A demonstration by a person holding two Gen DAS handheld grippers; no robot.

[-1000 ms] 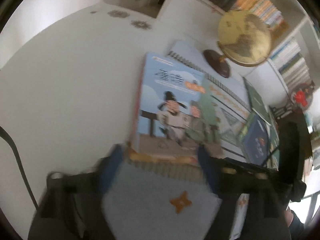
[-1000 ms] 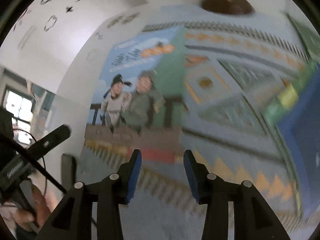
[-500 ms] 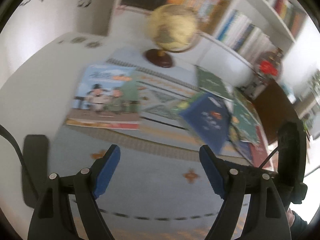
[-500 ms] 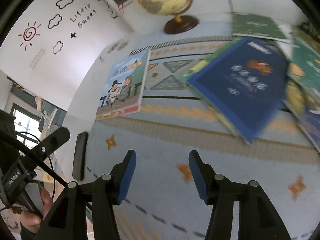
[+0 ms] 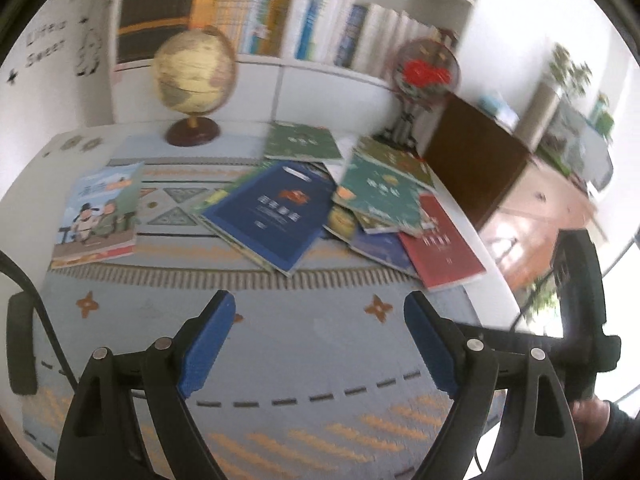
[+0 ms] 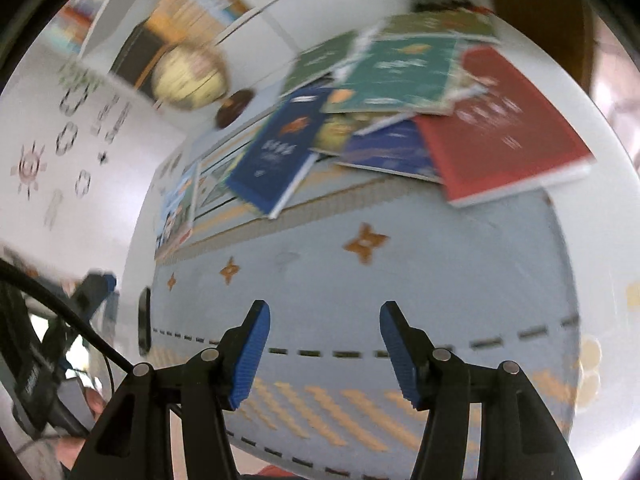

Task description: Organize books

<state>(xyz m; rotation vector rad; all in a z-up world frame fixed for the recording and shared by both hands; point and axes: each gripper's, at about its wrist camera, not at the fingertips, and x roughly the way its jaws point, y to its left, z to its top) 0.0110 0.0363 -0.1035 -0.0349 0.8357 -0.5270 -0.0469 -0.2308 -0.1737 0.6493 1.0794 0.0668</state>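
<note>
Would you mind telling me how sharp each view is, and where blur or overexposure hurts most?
Left wrist view: gripper crisp, navy book readable, shelf and red ornament smeared, window at right blown out. Right wrist view: heavier motion blur; globe and red book streaked, its gripper still sharp.

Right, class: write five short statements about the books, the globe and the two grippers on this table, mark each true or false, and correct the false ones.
1. The left gripper is open and holds nothing. True.
2. The right gripper is shut on the red book. False: it is open, short of the books.
3. The cartoon book lies apart from the pile. True.
4. The globe stands on the blue book. False: it stands on the table behind the books.
5. The red book lies at the pile's right end. True.
</note>
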